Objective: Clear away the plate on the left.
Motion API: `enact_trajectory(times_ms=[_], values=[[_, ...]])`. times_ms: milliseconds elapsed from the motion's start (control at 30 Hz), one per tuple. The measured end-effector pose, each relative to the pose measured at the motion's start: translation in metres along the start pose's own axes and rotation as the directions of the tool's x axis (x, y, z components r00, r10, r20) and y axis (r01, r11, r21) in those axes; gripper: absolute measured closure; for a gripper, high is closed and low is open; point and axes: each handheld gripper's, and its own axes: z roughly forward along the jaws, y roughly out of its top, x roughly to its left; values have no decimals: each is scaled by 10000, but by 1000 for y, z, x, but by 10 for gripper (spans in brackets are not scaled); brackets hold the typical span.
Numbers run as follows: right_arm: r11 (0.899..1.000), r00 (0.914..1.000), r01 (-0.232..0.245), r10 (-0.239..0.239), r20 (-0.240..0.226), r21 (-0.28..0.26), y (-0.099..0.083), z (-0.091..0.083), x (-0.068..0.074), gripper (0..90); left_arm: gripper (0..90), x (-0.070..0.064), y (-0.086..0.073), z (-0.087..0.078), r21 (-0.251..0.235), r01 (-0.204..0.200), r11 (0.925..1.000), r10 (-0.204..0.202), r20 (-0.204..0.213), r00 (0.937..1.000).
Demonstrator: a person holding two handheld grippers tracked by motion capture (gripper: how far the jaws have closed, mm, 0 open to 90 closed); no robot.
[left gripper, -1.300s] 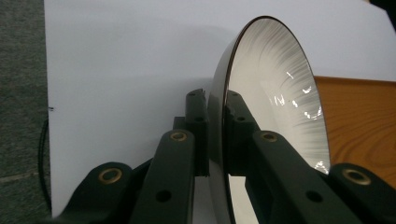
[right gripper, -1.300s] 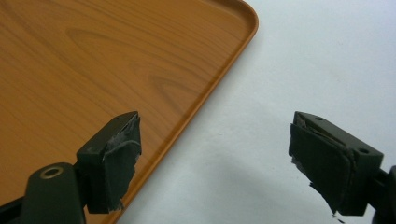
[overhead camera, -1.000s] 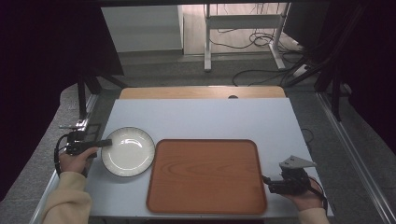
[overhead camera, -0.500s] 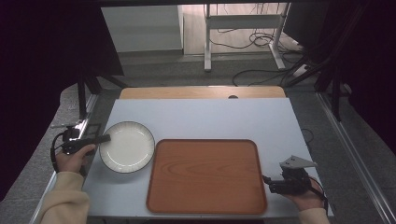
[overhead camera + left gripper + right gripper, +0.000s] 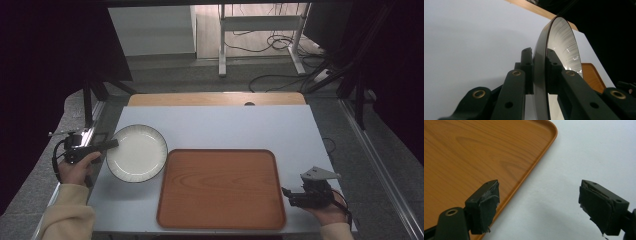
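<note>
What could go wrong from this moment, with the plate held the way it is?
1. The left gripper pinches the white plate only at its rim, so the plate might tip or slip out as it moves.
2. The plate's near edge sits close to the rim of the wooden tray; a low carry could knock that rim.
3. The right gripper waits open by the tray's corner and might nudge the tray.

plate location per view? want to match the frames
High view: plate at left of the table, its left rim in the left tongs.
Left gripper view: plate edge-on at centre, clamped between the jaws.
Right gripper view: not in it.
Shared landmark: wooden tray, to the plate's right.
</note>
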Motion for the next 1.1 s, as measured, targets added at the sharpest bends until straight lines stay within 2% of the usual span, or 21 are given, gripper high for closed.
enact_trajectory(times_ms=[233, 767, 967, 1100], values=[[10000, 10000, -9, 9, 1, -2, 0, 0, 0, 173, 804, -8, 2, 0, -22, -143, 9999, 144, 228, 9996], [10000, 10000, 5, -5, 12, 6, 0, 0, 0, 172, 800, -26, 3, 3, -64, -389, 9992, 392, 472, 9981], [10000, 10000, -33, 33, 31, -29, 0, -1, 0, 172, 798, -36, 3, 6, -100, -770, 9970, 774, 495, 9958], [10000, 10000, -18, 19, 39, -25, 0, -1, 0, 173, 799, -39, 2, 11, 29, -787, 9969, 783, 689, 9945]])
